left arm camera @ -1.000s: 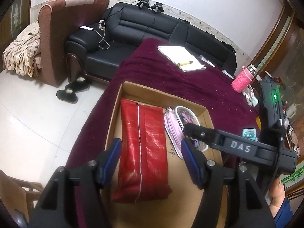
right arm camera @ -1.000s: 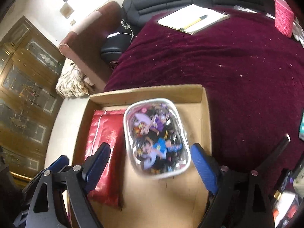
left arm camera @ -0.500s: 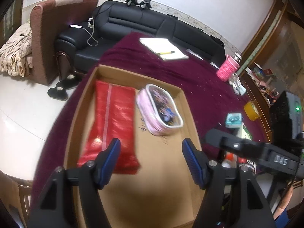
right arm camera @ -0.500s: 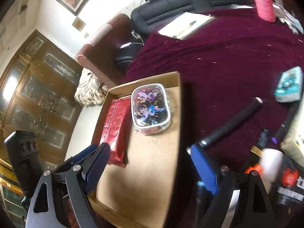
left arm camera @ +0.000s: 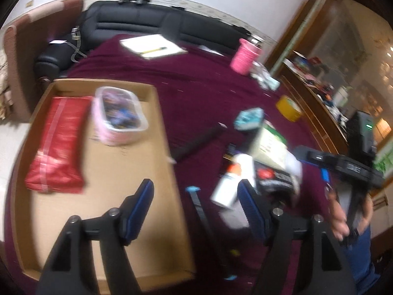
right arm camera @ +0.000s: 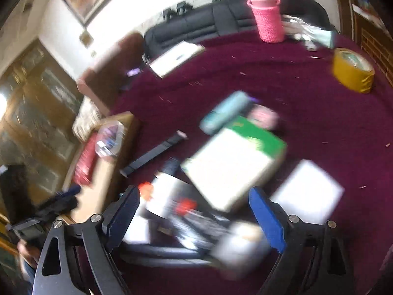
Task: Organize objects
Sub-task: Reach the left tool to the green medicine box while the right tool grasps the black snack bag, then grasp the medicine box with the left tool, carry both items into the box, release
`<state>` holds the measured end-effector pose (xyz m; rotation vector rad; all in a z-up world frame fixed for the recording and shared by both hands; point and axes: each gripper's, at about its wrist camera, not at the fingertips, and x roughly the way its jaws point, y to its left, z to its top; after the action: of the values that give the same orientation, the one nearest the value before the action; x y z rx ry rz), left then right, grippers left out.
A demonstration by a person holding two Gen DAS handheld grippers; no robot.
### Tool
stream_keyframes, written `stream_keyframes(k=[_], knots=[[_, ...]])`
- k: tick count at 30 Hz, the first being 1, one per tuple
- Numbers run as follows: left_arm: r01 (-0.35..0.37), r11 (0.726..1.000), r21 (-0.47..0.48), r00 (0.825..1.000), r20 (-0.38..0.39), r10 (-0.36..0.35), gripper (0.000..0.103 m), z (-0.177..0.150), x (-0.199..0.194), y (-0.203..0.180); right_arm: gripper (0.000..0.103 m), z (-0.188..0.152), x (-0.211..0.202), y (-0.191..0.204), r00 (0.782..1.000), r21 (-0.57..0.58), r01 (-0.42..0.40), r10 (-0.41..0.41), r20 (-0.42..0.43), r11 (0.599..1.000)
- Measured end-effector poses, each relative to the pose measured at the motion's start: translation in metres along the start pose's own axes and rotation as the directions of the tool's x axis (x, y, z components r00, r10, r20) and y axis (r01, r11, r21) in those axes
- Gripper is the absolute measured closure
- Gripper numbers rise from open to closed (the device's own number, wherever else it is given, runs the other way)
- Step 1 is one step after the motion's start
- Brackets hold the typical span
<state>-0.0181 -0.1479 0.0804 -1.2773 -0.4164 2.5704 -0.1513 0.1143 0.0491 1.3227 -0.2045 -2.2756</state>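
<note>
A flat cardboard box (left arm camera: 127, 196) on the maroon cloth holds a red packet (left arm camera: 56, 142) and a pink cartoon pencil case (left arm camera: 118, 115), lying side by side. My left gripper (left arm camera: 194, 183) hovers over the box's right rim, its jaws opening with nothing held between them. Over a blurred pile of loose items, my right gripper (right arm camera: 194, 189) stands open and holds nothing. That pile has a green-and-white carton (right arm camera: 235, 162), a black box (right arm camera: 186, 216), a white bottle (left arm camera: 228, 184), a teal pack (right arm camera: 226, 111) and a black stick (right arm camera: 154, 154). The box (right arm camera: 108, 179) lies far left in the right wrist view.
A yellow tape roll (right arm camera: 351, 73), a pink knitted bottle cover (right arm camera: 267, 22), a notebook with a pencil (left arm camera: 152, 46) and a white card (right arm camera: 307, 191) lie on the cloth. A black sofa (left arm camera: 147, 22) stands behind the table. A hand (left arm camera: 339, 218) holds the right gripper's handle.
Both grippers have swung right, away from the box and toward the loose pile. The pencil case, earlier between the right fingers, stays in the box beside the red packet. The left jaws widened slightly.
</note>
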Motion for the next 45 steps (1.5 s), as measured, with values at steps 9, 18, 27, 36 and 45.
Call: stream_keyframes(k=[9, 18, 27, 36, 45], knots=[[0.016, 0.997, 0.074, 0.998, -0.064, -0.012, 0.032, -0.011, 0.026, -0.042, 0.009, -0.025, 0.029, 0.001, 0.989, -0.221, -0.114, 0.088, -0.121, 0.969], [-0.003, 0.998, 0.060, 0.996, -0.086, 0.008, 0.032, -0.014, 0.029, -0.034, 0.055, -0.044, 0.044, 0.012, 0.988, -0.292, 0.040, -0.082, -0.132, 0.956], [0.025, 0.991, 0.135, 0.995, -0.096, -0.012, 0.031, 0.004, 0.041, -0.073, 0.058, -0.059, -0.044, -0.032, 0.960, -0.128, -0.233, 0.249, 0.127, 0.964], [0.006, 0.938, 0.347, 0.995, -0.099, 0.030, 0.015, 0.028, 0.102, -0.159, 0.058, -0.050, -0.064, -0.132, 0.934, 0.238, -0.250, 0.169, 0.314, 0.939], [-0.126, 0.841, 0.527, 0.966, -0.127, 0.224, 0.014, 0.039, 0.174, -0.198, 0.058, -0.050, -0.067, -0.125, 0.922, 0.243, -0.293, 0.207, 0.327, 0.924]])
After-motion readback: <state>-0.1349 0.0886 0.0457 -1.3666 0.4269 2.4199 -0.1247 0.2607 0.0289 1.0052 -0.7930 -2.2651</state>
